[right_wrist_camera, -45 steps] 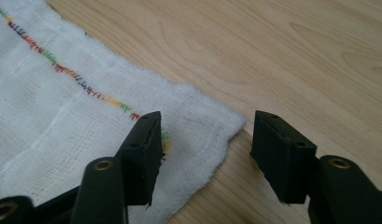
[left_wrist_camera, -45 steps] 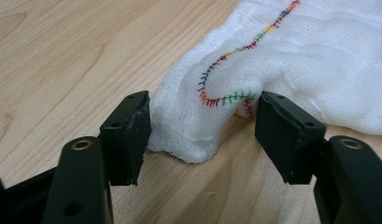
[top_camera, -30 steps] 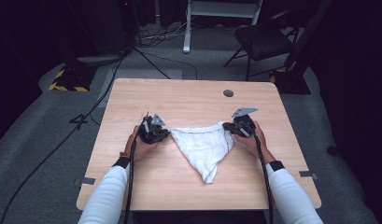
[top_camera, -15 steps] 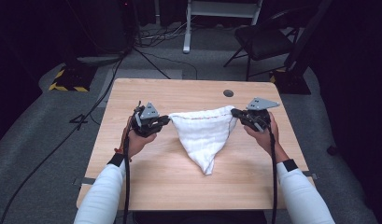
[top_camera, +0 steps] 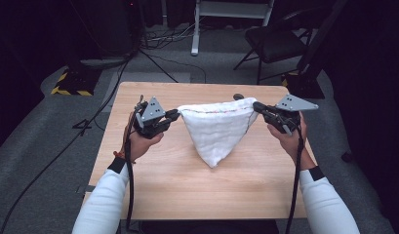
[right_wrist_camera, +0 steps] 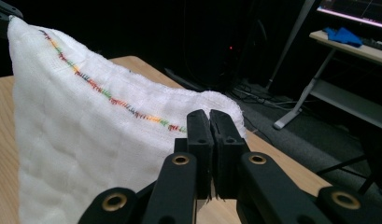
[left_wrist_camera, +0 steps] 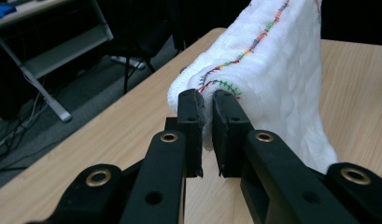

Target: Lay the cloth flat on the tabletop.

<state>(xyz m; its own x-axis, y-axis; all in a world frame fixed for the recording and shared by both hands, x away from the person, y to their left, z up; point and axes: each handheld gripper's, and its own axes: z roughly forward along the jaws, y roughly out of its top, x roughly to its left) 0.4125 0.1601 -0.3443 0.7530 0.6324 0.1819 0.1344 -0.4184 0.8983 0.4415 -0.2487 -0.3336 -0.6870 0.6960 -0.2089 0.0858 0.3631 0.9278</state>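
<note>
White cloth stretched between 2 grippers above the worktop.

The left gripper and right gripper each have their jaws clenched on 1 top corner of the cloth, its stitched edge taut between them and its point hanging down toward the wood. It looks light, soft and limp, likely to sag wherever unsupported; the hemmed corners by the coloured stitching seem the surest places to hold.
</note>
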